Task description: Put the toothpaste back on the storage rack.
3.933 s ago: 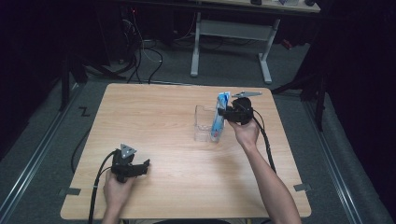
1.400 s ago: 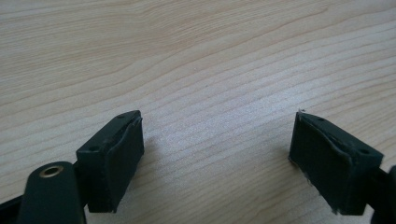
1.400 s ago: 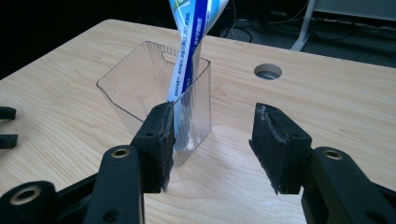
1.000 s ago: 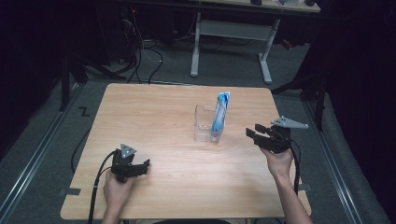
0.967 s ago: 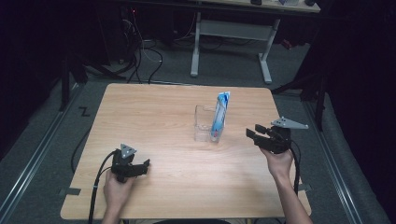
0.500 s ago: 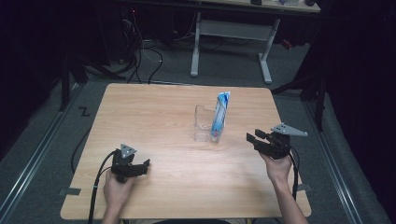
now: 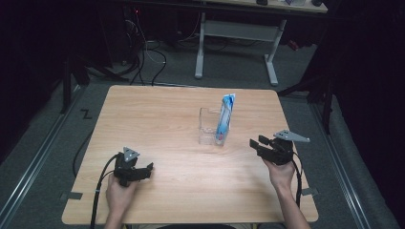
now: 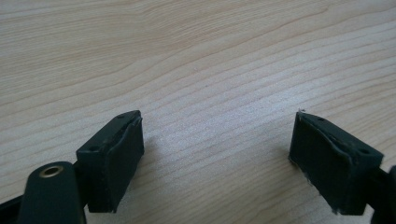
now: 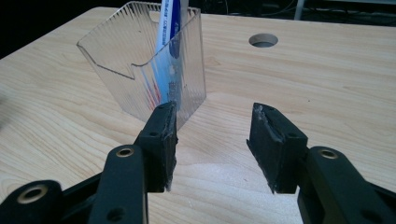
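A clear ribbed plastic holder [image 7: 208, 128] stands in the middle of the wooden table [image 7: 157, 109]. A blue-and-white tube [image 7: 226, 113] stands upright inside it, leaning on its right wall. My right gripper [image 7: 256, 143] is low over the table to the right of the holder, pointing at it, open and empty. In the right gripper view the holder [image 9: 121, 60] and the tube [image 9: 170, 18] are just beyond the gripper [image 9: 212, 112], apart from it. My left gripper [image 7: 145, 171] rests near the front left, open. In the left gripper view bare wood lies between the jaws of the left gripper [image 8: 217, 126].
A round hole [image 9: 263, 40] is cut in the tabletop behind the holder. Cables trail from both grippers toward the front edge. A white-legged desk [image 7: 234, 28] stands on the floor beyond the table's far edge.
The right gripper was up at the tube's top at first. It now sits away to the right, empty, and has sunk a little toward the table. The left gripper has not moved.
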Demonstrator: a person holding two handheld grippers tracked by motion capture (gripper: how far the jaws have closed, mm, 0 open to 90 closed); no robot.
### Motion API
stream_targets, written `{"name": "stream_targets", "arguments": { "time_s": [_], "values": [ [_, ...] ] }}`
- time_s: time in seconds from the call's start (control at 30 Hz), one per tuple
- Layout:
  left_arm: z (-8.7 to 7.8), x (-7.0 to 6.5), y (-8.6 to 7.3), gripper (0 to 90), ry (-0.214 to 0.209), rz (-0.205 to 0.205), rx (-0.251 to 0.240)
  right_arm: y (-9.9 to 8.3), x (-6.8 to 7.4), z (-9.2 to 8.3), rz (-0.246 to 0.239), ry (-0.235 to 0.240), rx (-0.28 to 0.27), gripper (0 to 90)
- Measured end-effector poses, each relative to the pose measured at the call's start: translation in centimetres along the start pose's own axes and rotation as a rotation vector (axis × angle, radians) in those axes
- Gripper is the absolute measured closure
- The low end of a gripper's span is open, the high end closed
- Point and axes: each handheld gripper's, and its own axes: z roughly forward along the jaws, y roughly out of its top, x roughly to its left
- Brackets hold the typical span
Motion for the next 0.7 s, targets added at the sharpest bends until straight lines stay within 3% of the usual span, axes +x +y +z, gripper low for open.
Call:
{"name": "stream_targets", "arguments": {
  "time_s": [0.33,0.7],
  "values": [
    [0.0,0.0,0.0,18.1,0.000,0.000,0.000,-1.1,0.0,1.3,-0.014,-0.033,0.037,51.8],
    [0.0,0.0,0.0,18.1,0.000,0.000,0.000,-2.1,0.0,2.5,-0.008,-0.038,0.072,52.1]
  ]
}}
